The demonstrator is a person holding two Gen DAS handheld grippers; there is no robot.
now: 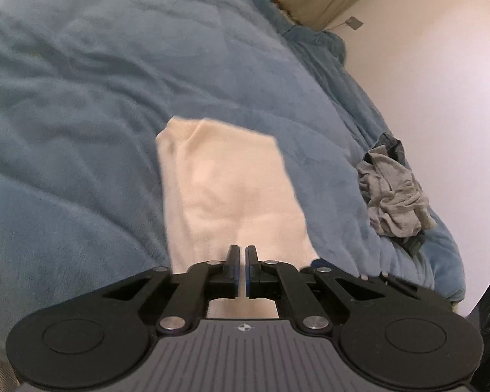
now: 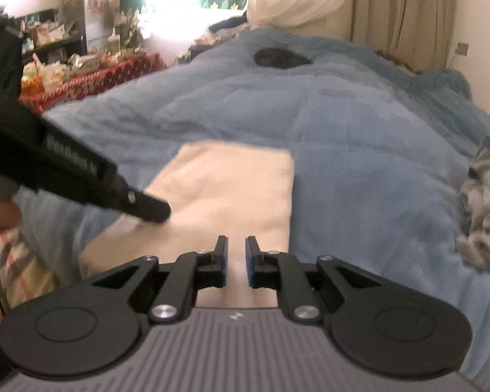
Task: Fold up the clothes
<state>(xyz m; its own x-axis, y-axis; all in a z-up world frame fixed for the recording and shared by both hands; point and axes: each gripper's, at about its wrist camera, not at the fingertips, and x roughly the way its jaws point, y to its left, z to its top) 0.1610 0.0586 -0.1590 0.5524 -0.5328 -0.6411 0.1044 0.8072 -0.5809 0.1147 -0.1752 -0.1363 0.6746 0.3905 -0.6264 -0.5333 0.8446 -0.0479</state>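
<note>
While a folded cream cloth [image 1: 225, 189] lies flat near the bed's [image 1: 81, 98] front edge, the left gripper [image 1: 241, 254] hovers over it, pressed together and empty. Over the same cloth, the right gripper [image 2: 236, 248] shows a narrow gap, pinching nothing. A crumpled grey garment [image 1: 392, 196] sits by the bed's right edge.

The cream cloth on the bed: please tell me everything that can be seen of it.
The cream cloth is a soft, slightly fuzzy fabric, folded into a long rectangle lying flat on the blue blanket. In the left wrist view one end shows layered folds. The left gripper, its fingers shut, meets the cloth's left edge; whether it pinches fabric cannot be told. The right gripper is above the near end, nothing visibly between its fingers. A crumpled grey garment lies apart.
</note>
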